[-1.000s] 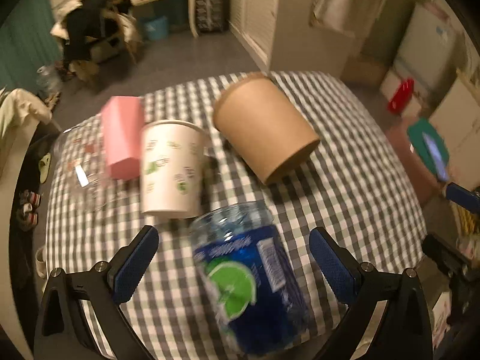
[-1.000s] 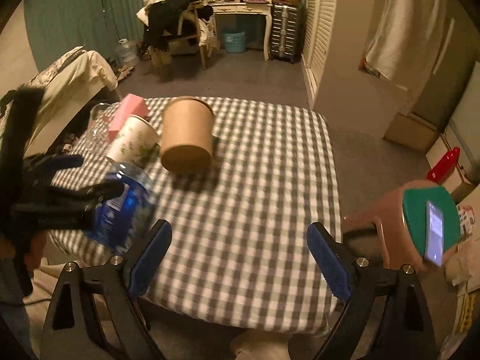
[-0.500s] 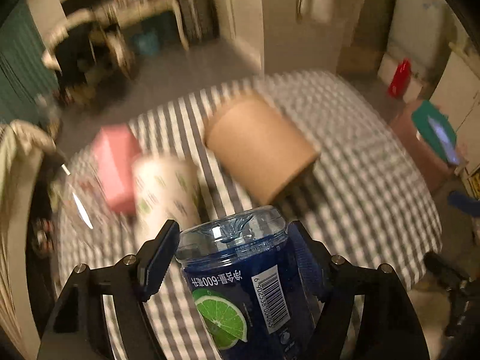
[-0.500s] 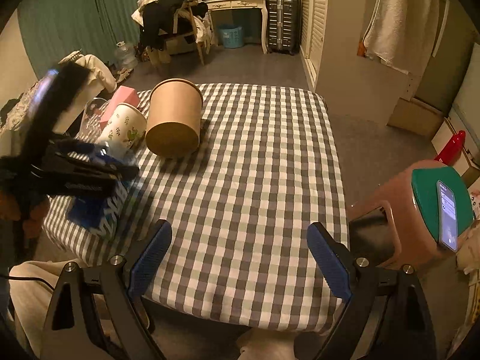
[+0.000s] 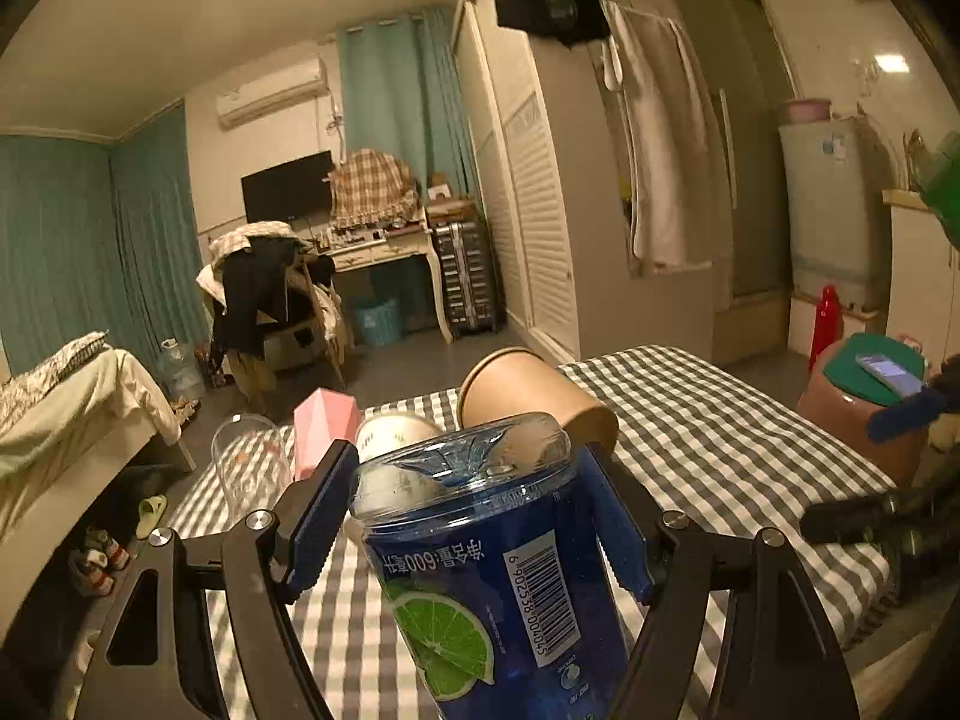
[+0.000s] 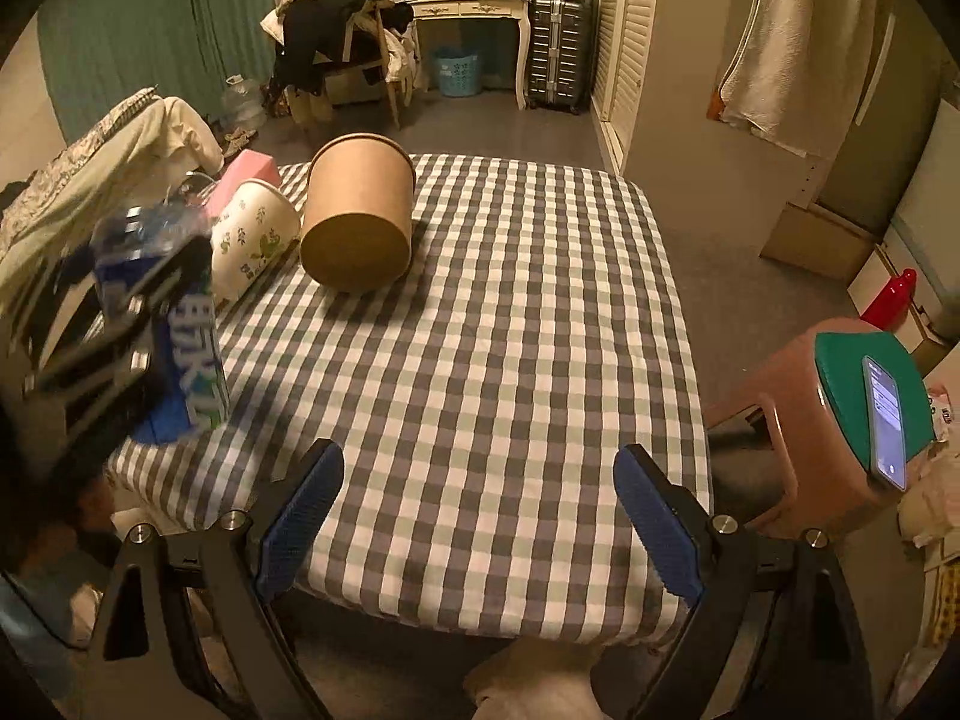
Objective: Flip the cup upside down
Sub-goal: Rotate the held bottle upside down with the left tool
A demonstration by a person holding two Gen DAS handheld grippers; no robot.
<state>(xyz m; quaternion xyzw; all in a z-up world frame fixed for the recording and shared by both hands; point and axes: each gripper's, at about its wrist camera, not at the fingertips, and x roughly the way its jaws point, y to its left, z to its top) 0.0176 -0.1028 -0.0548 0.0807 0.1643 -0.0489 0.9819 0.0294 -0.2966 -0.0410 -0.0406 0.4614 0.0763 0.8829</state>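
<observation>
left gripper clamps the blue cup, closed end up and tilted, left of the brown tub; right gripper hangs wide, empty

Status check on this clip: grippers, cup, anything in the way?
Left gripper shut on blue cup, lifted off table. Right gripper open, empty. Brown cup, white cup close by.

Dim warm ceiling light, glare top edge of left view, fisheye vignetting at corners, blue cup motion-blurred in right view.
</observation>
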